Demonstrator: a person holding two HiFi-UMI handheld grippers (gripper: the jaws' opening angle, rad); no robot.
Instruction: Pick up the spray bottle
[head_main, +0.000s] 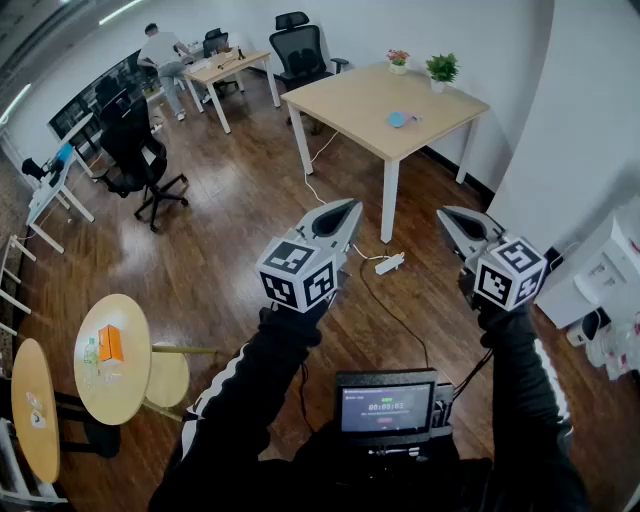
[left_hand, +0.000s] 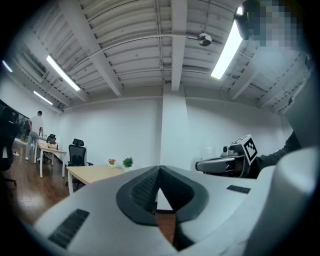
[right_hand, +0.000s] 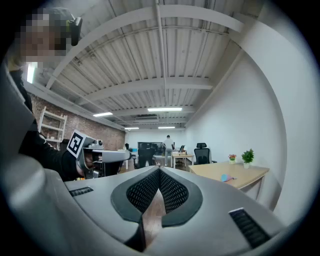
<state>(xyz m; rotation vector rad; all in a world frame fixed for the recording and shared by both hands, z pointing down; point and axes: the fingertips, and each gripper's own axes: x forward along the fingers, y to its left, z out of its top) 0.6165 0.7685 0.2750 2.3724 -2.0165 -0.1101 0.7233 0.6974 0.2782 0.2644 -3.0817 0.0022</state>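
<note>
I cannot make out a spray bottle for certain. A small pale-green thing (head_main: 90, 352) stands beside an orange box (head_main: 110, 343) on the round table (head_main: 125, 395) at the lower left, too small to identify. My left gripper (head_main: 347, 206) is held level over the wooden floor, shut and empty, with its jaw tips touching (left_hand: 159, 168). My right gripper (head_main: 444, 212) is level beside it and also shut on nothing (right_hand: 159, 169). Each gripper shows in the other's view: the right gripper (left_hand: 200, 165) and the left gripper (right_hand: 131, 155).
A wooden desk (head_main: 350, 105) ahead carries two potted plants (head_main: 441, 68) and a blue thing (head_main: 398, 119). A power strip (head_main: 389, 264) and its cable lie on the floor. Office chairs (head_main: 135, 150), white shelving (head_main: 600, 275) at the right and a person (head_main: 160, 48) at a far desk are in view.
</note>
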